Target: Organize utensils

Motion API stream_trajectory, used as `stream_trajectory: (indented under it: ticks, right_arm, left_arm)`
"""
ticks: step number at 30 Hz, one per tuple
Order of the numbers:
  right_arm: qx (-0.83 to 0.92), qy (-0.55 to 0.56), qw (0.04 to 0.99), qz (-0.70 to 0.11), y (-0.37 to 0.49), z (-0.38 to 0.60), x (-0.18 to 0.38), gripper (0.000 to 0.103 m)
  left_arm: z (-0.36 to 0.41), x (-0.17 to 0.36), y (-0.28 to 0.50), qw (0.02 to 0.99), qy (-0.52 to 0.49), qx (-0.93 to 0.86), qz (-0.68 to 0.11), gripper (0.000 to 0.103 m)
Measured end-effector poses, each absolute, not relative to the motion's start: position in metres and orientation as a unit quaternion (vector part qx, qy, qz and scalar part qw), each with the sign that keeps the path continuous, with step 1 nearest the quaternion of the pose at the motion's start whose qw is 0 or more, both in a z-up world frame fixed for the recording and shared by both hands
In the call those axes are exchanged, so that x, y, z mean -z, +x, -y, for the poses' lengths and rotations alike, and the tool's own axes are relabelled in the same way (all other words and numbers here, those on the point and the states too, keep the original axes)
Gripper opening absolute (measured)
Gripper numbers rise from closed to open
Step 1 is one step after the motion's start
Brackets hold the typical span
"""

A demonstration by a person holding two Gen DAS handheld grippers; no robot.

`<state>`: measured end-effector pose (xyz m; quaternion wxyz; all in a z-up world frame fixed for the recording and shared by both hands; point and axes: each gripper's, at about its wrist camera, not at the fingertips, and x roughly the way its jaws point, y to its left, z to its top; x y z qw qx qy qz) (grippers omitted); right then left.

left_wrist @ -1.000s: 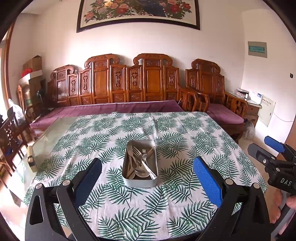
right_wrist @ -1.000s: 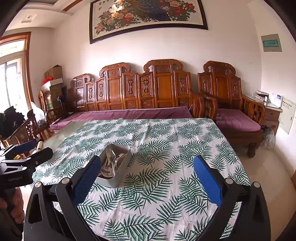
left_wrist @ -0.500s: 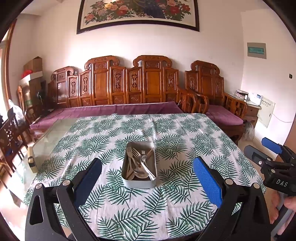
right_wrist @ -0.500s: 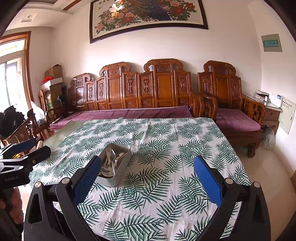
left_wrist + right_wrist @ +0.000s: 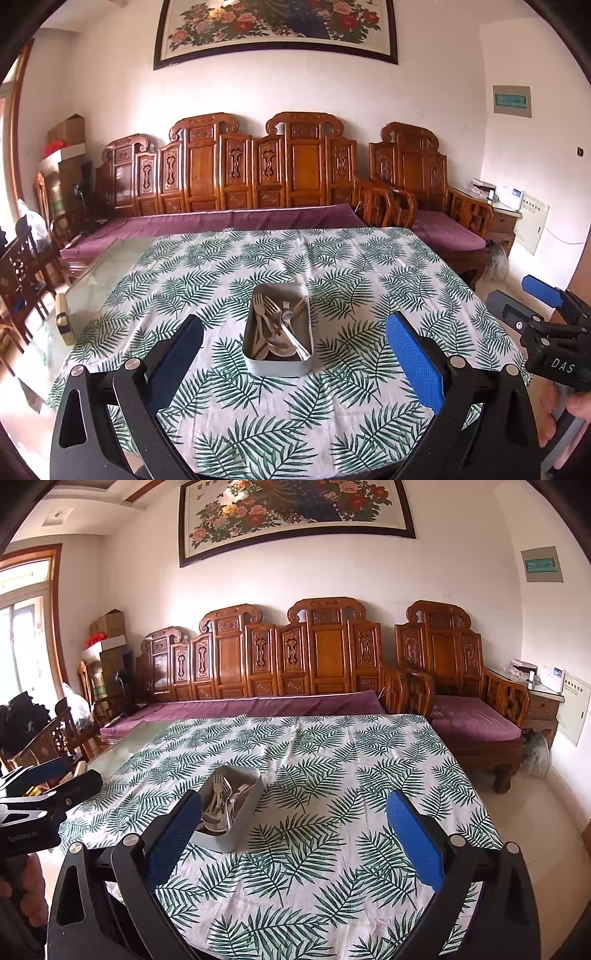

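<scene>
utensils [image 5: 280, 328] fill a metal tin [image 5: 277, 363] on the leaf-print tablecloth [image 5: 351, 258], both claws apart.

A metal tray [image 5: 277, 363] of forks & spoons [image 5: 280, 325] sits mid-table on the palm-print cloth [image 5: 369, 280]; it is the only thing standing on the cloth. Bare cloth lies all round it, widest to the right & beyond. Left gripper [image 5: 294, 354] spread wide, tray straight ahead between its fingers. Right gripper [image 5: 293, 834] also spread, tray just by its left finger. Wooden bench [image 5: 280, 657] blocks the far edge.
</scene>
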<state>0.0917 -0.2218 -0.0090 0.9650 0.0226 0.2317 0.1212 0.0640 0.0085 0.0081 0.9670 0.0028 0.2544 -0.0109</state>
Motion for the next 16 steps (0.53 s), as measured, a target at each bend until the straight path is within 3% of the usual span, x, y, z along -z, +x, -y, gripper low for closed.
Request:
stream_trajectory:
  ticks: [16]
  right_arm:
    - [-0.12, 0.022, 0.966, -0.23, 0.0905, 0.2212, 0.0082, 0.101]
  left_arm:
    - [-0.007, -0.0098, 0.0641, 0.967, 0.002, 0.011, -0.253, 0.095]
